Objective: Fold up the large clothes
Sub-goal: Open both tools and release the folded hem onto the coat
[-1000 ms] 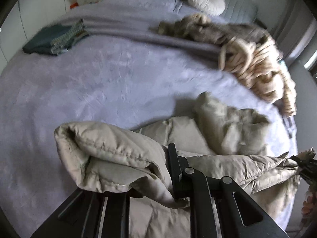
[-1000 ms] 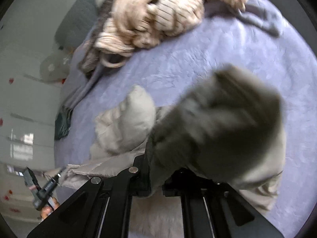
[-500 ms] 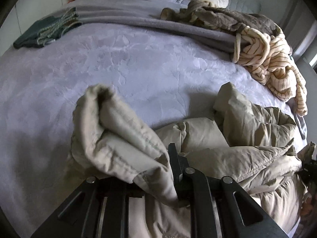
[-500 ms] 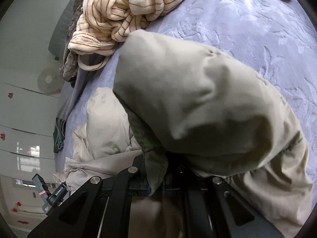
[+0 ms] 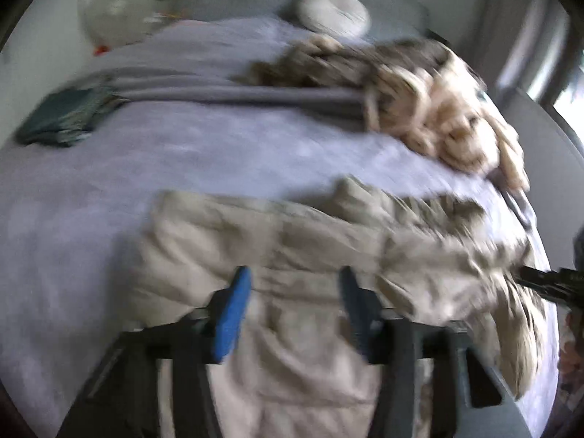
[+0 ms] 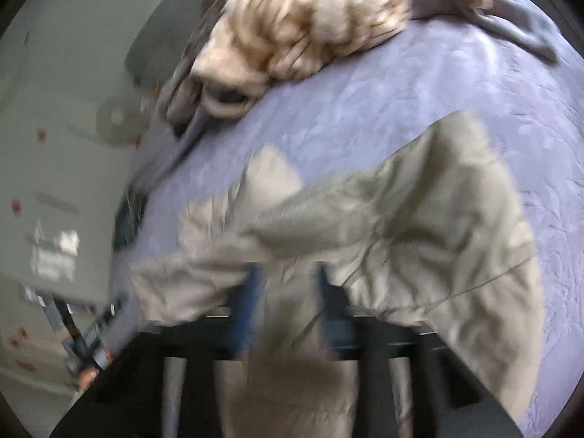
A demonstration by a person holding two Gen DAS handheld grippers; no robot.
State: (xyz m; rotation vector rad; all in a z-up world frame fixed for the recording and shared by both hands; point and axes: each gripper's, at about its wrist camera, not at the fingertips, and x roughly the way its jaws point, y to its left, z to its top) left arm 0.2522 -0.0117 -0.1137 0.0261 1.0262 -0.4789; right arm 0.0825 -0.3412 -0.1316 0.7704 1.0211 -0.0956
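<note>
A beige puffy jacket [image 5: 292,241] lies spread across the near edge of the lilac bed [image 5: 182,153]. My left gripper [image 5: 292,288] is open above the jacket's near edge, with its blue-padded fingers [image 5: 233,303] apart. In the right wrist view the jacket [image 6: 419,226] lies flat on the bed, and my right gripper [image 6: 288,292] is open over its near edge. The right gripper shows at the far right of the left wrist view [image 5: 547,281]. Both views are motion-blurred.
A cream striped garment [image 5: 449,120] and a brown one [image 5: 328,62] are heaped at the back right. A folded dark teal garment [image 5: 62,116] lies at the back left. A round white cushion [image 5: 332,11] rests against the headboard. A grey folded blanket [image 5: 237,95] crosses the bed.
Both grippers were shut on bunched jacket folds and held them up; now both have opened, and the jacket has dropped flat onto the bed.
</note>
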